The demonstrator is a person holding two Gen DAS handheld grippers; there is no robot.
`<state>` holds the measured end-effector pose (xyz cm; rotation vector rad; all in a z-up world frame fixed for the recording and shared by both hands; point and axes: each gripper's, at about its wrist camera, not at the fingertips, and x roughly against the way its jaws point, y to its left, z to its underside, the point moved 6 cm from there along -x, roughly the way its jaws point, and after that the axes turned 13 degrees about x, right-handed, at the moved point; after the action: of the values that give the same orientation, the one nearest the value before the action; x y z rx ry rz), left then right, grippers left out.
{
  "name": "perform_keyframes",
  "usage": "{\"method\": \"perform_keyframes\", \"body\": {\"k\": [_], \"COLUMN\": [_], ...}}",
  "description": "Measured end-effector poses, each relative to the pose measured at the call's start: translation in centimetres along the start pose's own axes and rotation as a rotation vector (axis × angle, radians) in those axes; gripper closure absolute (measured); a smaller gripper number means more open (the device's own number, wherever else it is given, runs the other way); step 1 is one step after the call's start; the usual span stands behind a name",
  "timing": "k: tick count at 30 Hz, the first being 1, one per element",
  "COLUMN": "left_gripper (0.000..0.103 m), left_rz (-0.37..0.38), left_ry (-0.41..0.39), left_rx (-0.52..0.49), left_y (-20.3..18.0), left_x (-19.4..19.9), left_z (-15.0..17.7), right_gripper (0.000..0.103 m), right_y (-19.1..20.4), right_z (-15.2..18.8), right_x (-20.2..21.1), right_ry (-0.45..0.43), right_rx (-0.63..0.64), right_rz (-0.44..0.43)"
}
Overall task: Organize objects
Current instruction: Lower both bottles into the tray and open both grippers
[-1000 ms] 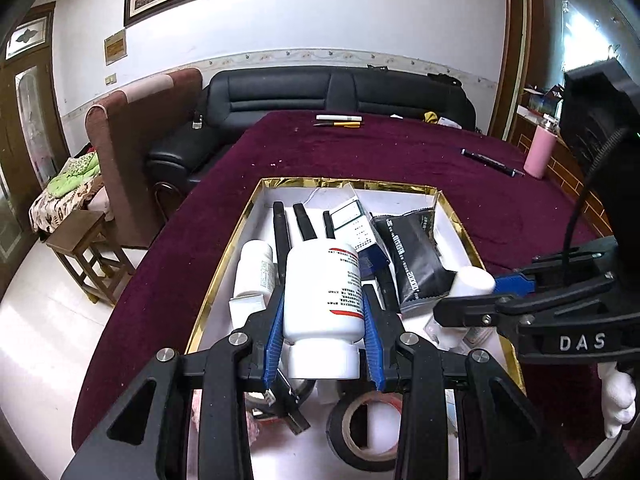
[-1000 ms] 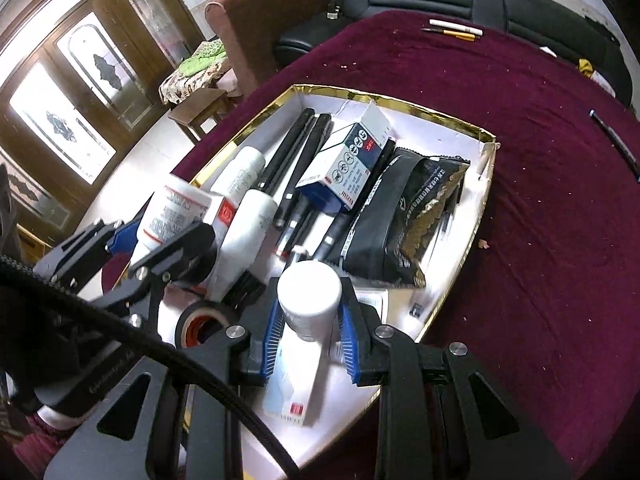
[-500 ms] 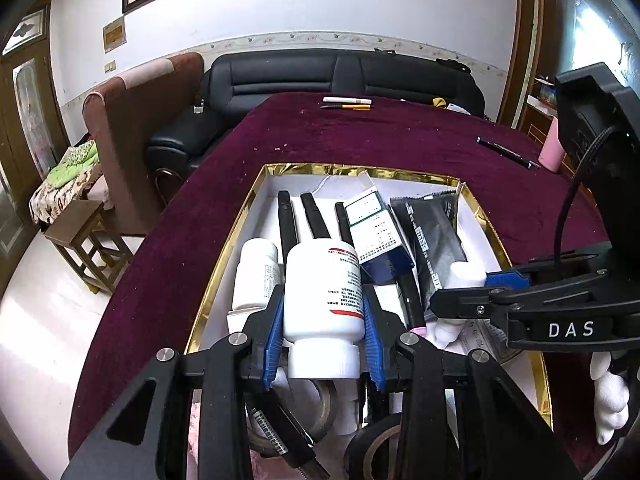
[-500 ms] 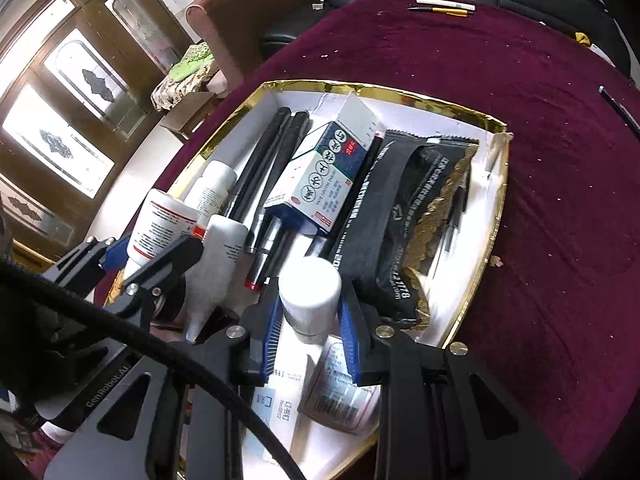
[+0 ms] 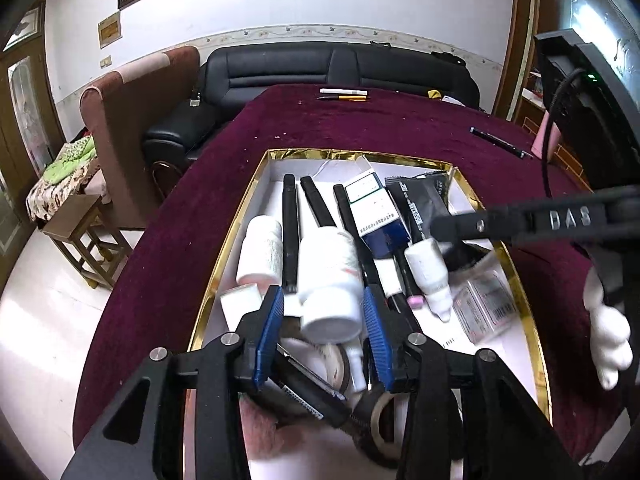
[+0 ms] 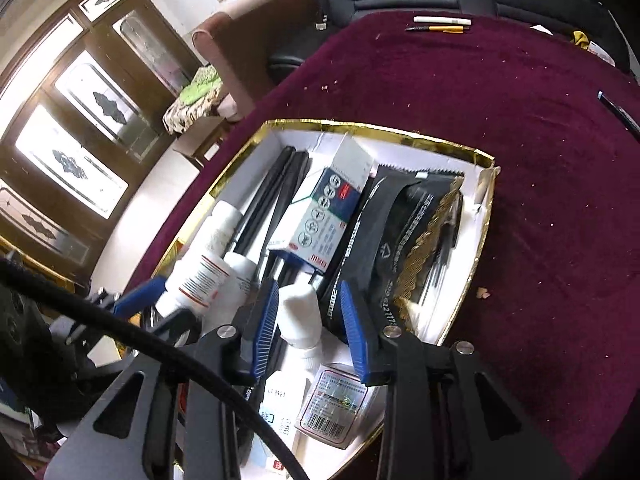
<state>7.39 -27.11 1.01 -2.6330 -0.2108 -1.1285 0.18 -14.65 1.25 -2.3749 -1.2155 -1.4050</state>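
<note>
A gold-rimmed white box [image 5: 256, 176] on a maroon table holds several items. My left gripper [image 5: 324, 320] is open; the big white bottle [image 5: 330, 280] with a red-striped label lies blurred between its blue pads, free of them. My right gripper [image 6: 310, 328] is open too; the small white dropper bottle [image 6: 300, 316] lies between its pads, also in the left wrist view [image 5: 428, 272]. Black pens [image 5: 290, 220], a blue-white carton [image 6: 332, 216] and a black pouch [image 6: 400, 240] lie in the box.
Tape rolls [image 5: 380, 412] and a smaller white bottle [image 5: 260, 248] lie at the box's near end. Loose pens [image 5: 344, 94] and a black pen [image 5: 496, 142] lie on the table beyond. A sofa [image 5: 340, 68] and armchair [image 5: 136, 120] stand behind.
Both grippers have opened. The big white bottle dropped out of the left gripper and the dropper bottle out of the right, both into the box.
</note>
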Motion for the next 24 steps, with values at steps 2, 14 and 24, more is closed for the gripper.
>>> {"method": "perform_keyframes", "body": {"k": [2, 14, 24], "left_gripper": [0.061, 0.056, 0.055], "left_rz": [0.026, 0.109, 0.147], "left_ry": [0.004, -0.039, -0.043], "left_rx": [0.003, 0.128, 0.172], "left_y": [0.1, 3.0, 3.7], "left_x": [0.7, 3.2, 3.1], "left_z": [0.1, 0.5, 1.0], "right_gripper": [0.069, 0.063, 0.063], "right_y": [0.1, 5.1, 1.7], "right_z": [-0.1, -3.5, -4.8], "right_x": [0.2, -2.0, -6.4], "right_ry": [-0.012, -0.024, 0.064], "right_rx": [-0.007, -0.025, -0.111], "right_rz": [-0.012, -0.299, -0.229]}}
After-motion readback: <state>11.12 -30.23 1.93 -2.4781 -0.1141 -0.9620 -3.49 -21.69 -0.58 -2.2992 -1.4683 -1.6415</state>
